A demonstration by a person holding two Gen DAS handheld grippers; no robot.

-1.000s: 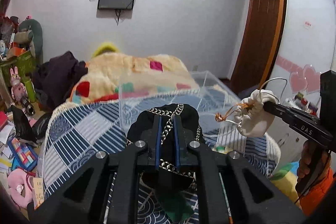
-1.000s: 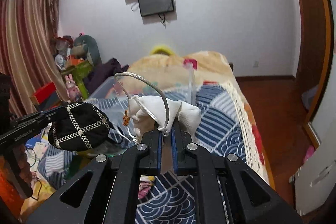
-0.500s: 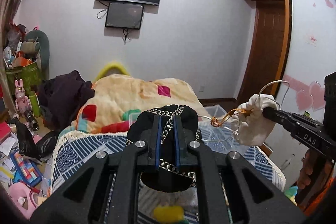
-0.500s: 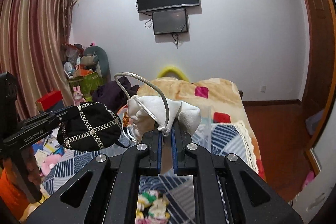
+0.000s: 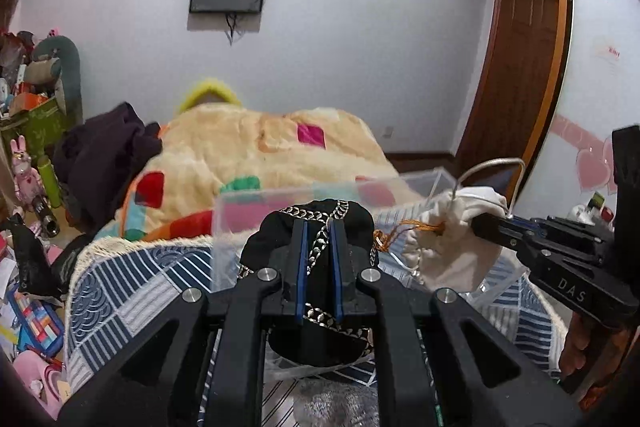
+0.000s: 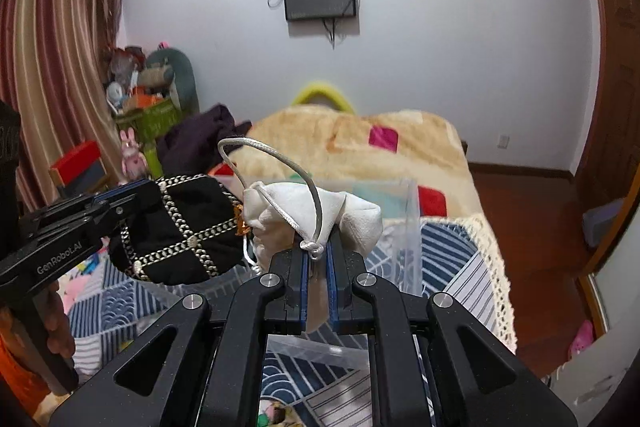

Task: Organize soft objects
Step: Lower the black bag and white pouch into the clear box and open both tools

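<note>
My left gripper (image 5: 318, 227) is shut on a black pouch with silver chain trim (image 5: 316, 213), held above a clear plastic box (image 5: 400, 183) on the bed. My right gripper (image 6: 318, 247) is shut on a white drawstring pouch (image 6: 352, 217) with a silver cord loop and an orange tassel. In the left wrist view the white pouch (image 5: 452, 247) hangs just right of the black one. In the right wrist view the black pouch (image 6: 188, 231) sits just left of the white one, almost touching. Both are over the clear box (image 6: 412, 227).
A blue and white patterned quilt (image 5: 140, 283) covers the near bed, with a cream patchwork blanket (image 5: 260, 147) behind. Dark clothes (image 5: 104, 155) lie at the left. Toys and clutter (image 5: 28, 307) fill the floor on the left. A wooden door (image 5: 516, 75) is at the right.
Both grippers have tilted down and come lower toward the clear box, still holding their pouches. The two pouches have moved closer together.
</note>
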